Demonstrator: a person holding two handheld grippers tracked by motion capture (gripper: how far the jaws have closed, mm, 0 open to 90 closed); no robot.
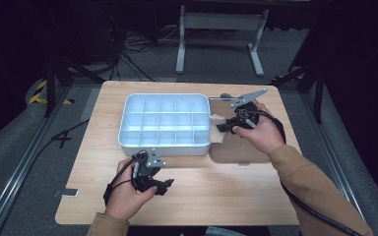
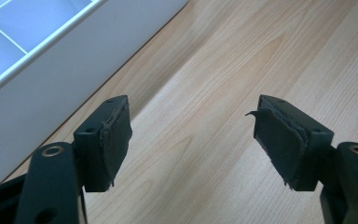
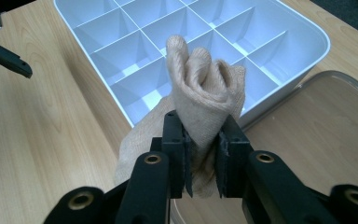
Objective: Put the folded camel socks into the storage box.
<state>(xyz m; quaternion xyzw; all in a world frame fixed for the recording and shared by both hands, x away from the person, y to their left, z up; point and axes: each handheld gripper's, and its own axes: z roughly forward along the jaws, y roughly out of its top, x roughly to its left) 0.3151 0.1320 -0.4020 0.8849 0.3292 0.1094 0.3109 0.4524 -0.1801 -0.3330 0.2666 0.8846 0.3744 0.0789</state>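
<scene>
The beige cloth is bunched into folds and sits pinched between the two jaws of your right gripper; the pads press on it from both sides, so this gripper is closed on the cloth. In the high view you see the cloth raised just beside the right wall of the white divided tray, over the seam between that tray and the clear lid that lies flat on the bench next to it. A loose part of the cloth hangs down below the jaws. The tray stands in the middle of the bench, a little toward the far edge, and the compartments you can see hold nothing. The lid lies close to the right edge of the bench. Your right hand holds the gripper above the lid. Your left gripper is open, its jaws well apart with only bare wood between them. It is near the front wall of the tray, toward the near edge of the bench, in your left hand.
</scene>
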